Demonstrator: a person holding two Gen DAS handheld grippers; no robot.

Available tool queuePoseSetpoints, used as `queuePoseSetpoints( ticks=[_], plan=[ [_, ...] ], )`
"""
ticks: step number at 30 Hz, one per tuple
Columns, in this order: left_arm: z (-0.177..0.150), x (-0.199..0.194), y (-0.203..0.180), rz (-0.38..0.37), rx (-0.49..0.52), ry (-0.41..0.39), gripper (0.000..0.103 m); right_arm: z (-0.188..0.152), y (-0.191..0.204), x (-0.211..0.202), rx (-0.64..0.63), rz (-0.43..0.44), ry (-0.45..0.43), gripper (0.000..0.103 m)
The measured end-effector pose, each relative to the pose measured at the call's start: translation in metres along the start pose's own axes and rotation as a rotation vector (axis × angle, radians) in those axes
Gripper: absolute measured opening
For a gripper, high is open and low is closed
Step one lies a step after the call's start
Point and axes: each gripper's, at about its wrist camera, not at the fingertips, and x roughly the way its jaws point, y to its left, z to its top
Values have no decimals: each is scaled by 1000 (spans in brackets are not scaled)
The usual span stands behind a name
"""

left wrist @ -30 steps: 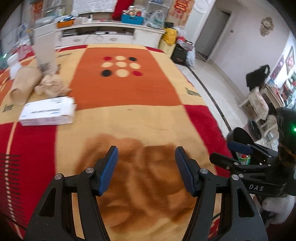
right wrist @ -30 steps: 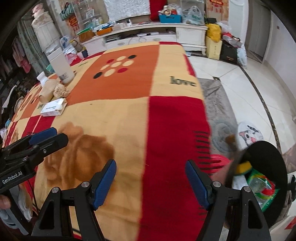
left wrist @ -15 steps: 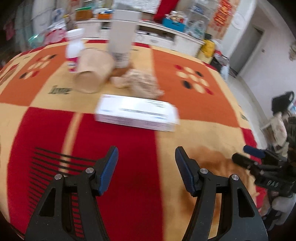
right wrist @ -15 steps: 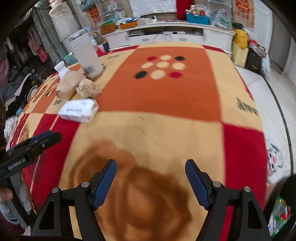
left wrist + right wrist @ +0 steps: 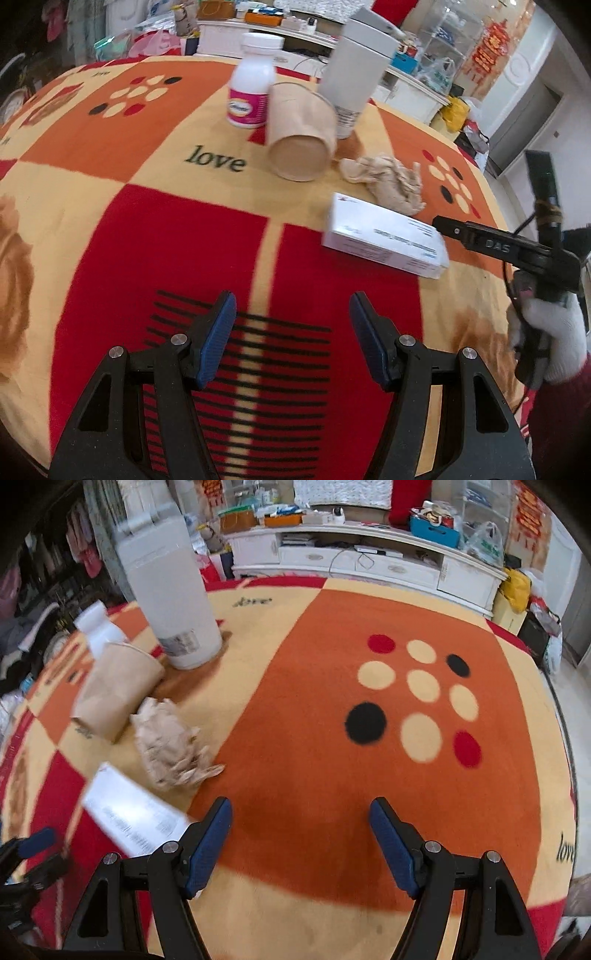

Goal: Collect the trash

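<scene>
Trash cluster on patterned blanket [image 5: 166, 229]: tipped paper cup [image 5: 301, 138], crumpled paper [image 5: 388, 179], white box [image 5: 384, 236], pill bottle [image 5: 253, 86], tall white canister [image 5: 356, 70]. Left gripper [image 5: 291, 338] spread, empty. Right gripper [image 5: 301, 843] spread, empty, box just beside left finger.

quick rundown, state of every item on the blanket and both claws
left claw: open, empty
right claw: open, empty
paper cup: tipped on its side, mouth toward the left camera
crumpled paper: wadded, loose on the blanket
white box: lying flat, closed
pill bottle: upright, capped
tall white container: upright
</scene>
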Motion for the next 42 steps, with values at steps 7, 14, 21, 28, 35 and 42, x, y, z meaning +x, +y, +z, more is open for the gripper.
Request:
queuePoseSetpoints(
  ticks=[7, 14, 21, 28, 35, 42],
  plan=[
    [5, -1, 13, -26, -41, -9, 63, -16, 23, -11, -97, 28, 6, 75],
    [16, -4, 13, -57, -67, -20, 63, -58, 68, -24, -169, 122, 9, 76],
    [21, -2, 5, -80, -83, 2, 63, -71, 65, -34, -173, 217, 21, 76],
    [17, 17, -27, -69, -40, 32, 63, -70, 23, -44, -82, 159, 9, 76],
    [9, 33, -50, 44, 13, 5, 63, -62, 11, -53, -25, 166, -20, 77],
    [8, 29, -33, -17, 18, -8, 51, -51, 21, -51, -20, 190, -38, 77]
  ],
)
